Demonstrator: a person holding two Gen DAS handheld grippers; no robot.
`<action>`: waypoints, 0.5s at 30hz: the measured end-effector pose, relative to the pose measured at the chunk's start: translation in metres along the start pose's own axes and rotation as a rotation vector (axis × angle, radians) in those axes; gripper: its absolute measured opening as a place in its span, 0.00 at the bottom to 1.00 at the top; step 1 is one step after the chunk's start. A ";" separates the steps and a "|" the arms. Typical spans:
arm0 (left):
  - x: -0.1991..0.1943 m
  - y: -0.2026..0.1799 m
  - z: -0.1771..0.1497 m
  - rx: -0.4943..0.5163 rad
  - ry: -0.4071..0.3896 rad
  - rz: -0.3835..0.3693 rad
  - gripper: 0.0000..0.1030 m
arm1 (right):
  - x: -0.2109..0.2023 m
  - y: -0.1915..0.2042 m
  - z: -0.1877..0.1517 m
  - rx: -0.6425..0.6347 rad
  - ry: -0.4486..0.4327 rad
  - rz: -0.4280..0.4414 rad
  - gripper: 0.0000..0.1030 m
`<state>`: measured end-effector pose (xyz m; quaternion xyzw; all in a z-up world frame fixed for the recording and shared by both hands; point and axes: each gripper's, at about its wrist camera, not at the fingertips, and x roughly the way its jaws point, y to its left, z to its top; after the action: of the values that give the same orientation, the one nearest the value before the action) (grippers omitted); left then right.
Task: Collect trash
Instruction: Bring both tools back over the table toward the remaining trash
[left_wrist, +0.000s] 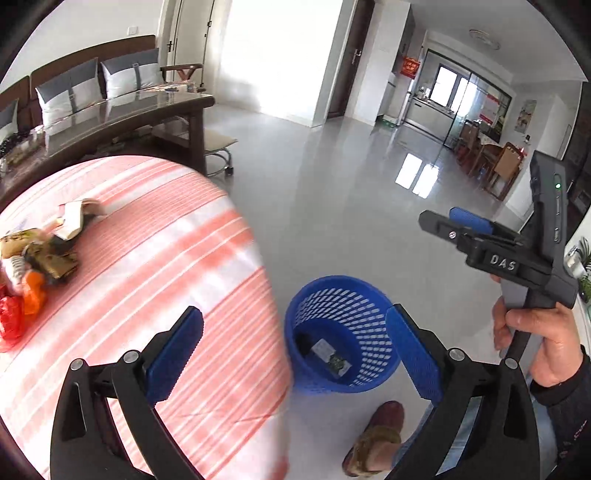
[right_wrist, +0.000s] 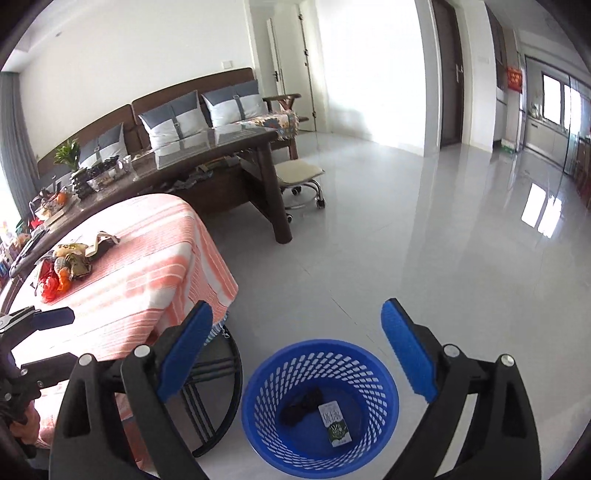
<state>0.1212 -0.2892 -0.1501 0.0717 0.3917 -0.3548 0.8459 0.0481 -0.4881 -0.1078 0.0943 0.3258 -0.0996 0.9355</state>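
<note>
Both grippers hang with jaws spread wide and nothing between the blue pads. From its own camera, the left gripper (left_wrist: 295, 347) frames a blue mesh wastebasket (left_wrist: 341, 334) standing on the pale tiled floor (left_wrist: 332, 206), just ahead of and slightly below its right finger (left_wrist: 413, 354). Its left finger (left_wrist: 173, 354) lies over the pink-and-white striped tablecloth (left_wrist: 147, 258) of a small table beside the basket. Farther out to that finger's left, a heap of trash (left_wrist: 33, 266) sits on the cloth: crumpled tan and olive wrappers, an orange scrap, a red plastic bag and a torn cream carton. None of its print can be read.

Off to the left gripper's right and higher, the right gripper (left_wrist: 454, 221) is gripped by a hand (left_wrist: 539, 343) in a dark sleeve; raised letters on its black body read "DAS", and a small green light glows on the unit above. A brown slipper (left_wrist: 376, 439) shows on the floor below the basket.

Seen from the right gripper (right_wrist: 299, 350), the wastebasket (right_wrist: 319, 402) sits directly below and between its fingers. Inside lie a dark crumpled lump (right_wrist: 301, 406) and a small green-and-white carton (right_wrist: 334, 424) bearing pale characters too small to make out. The trash heap (right_wrist: 66, 266) lies well off to the left on the tablecloth (right_wrist: 147, 277), with the left gripper (right_wrist: 40, 332) partly visible at the frame's left edge.
</note>
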 end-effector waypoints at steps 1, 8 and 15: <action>-0.008 0.011 -0.005 -0.008 0.009 0.025 0.95 | -0.002 0.012 0.000 -0.013 -0.014 0.015 0.90; -0.053 0.098 -0.047 -0.091 0.039 0.208 0.95 | 0.003 0.115 -0.014 -0.140 -0.014 0.127 0.90; -0.098 0.179 -0.083 -0.146 0.070 0.302 0.95 | 0.018 0.231 -0.042 -0.297 0.094 0.243 0.90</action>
<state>0.1449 -0.0712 -0.1648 0.0804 0.4305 -0.1913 0.8784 0.0939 -0.2581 -0.1259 -0.0017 0.3664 0.0677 0.9280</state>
